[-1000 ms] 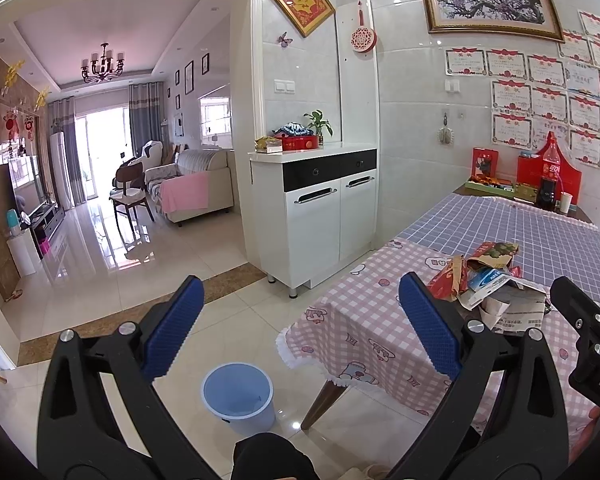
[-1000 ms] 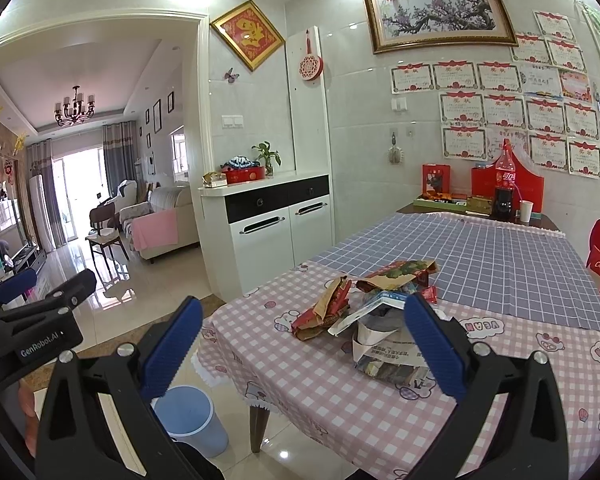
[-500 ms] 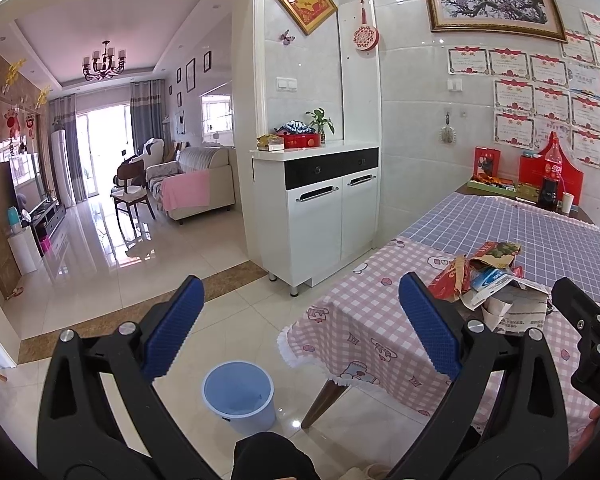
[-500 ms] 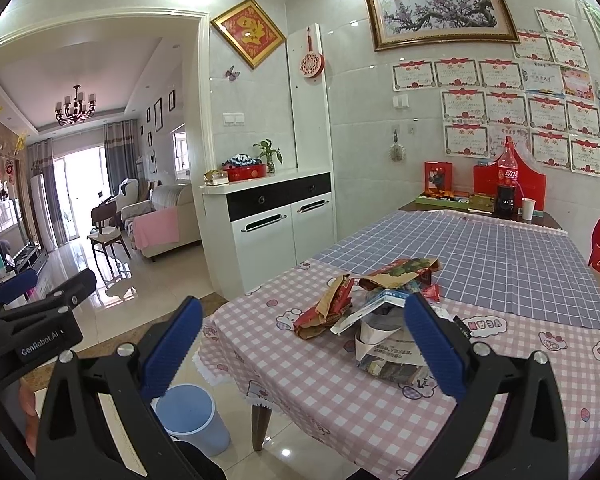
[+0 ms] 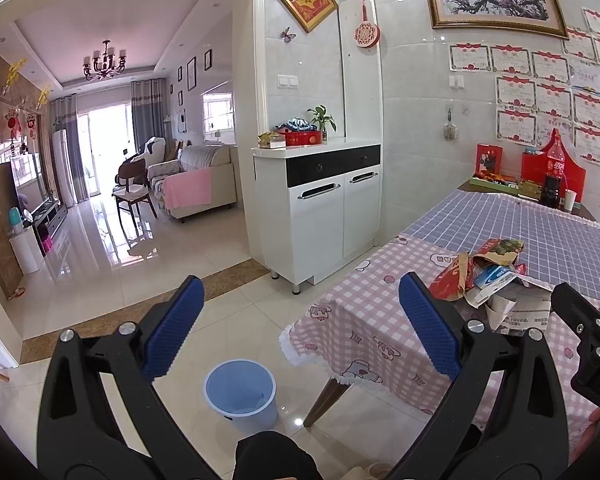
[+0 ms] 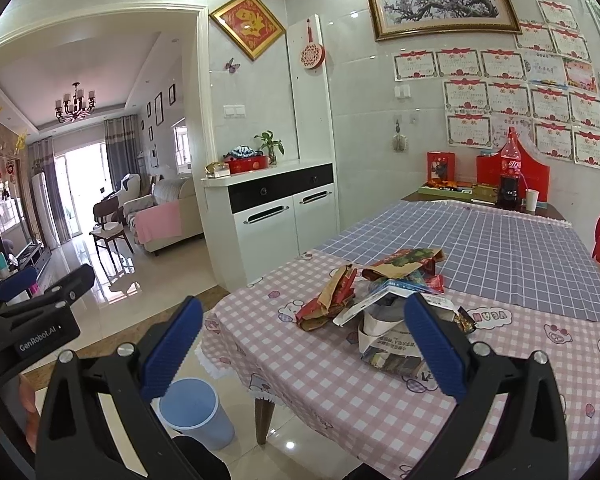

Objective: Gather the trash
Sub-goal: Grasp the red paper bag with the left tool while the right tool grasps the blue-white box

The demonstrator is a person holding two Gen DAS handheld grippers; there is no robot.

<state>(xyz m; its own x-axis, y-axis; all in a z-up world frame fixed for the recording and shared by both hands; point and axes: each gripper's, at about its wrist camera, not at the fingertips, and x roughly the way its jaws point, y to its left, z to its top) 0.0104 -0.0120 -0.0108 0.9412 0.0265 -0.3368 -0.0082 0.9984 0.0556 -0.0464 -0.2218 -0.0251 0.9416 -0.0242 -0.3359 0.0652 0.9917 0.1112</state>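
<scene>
Two hand-held grippers — left hand-held gripper (image 5: 298, 324), right hand-held gripper (image 6: 304, 338) — gape empty above trash pile (image 6: 380, 300).

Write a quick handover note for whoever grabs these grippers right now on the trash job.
Left gripper: jaws open, empty, held above the floor with the bin below and ahead.
Right gripper: jaws open, empty, aimed at the trash pile, not touching it.
The pile of wrappers, torn paper and a flattened box sits on the pink checked cloth of the table, near its front corner.
The bin stands on the floor beside that corner and looks empty.
Done: nothing collected yet.
Left: pick up every piece and drop it in the bin.
</scene>
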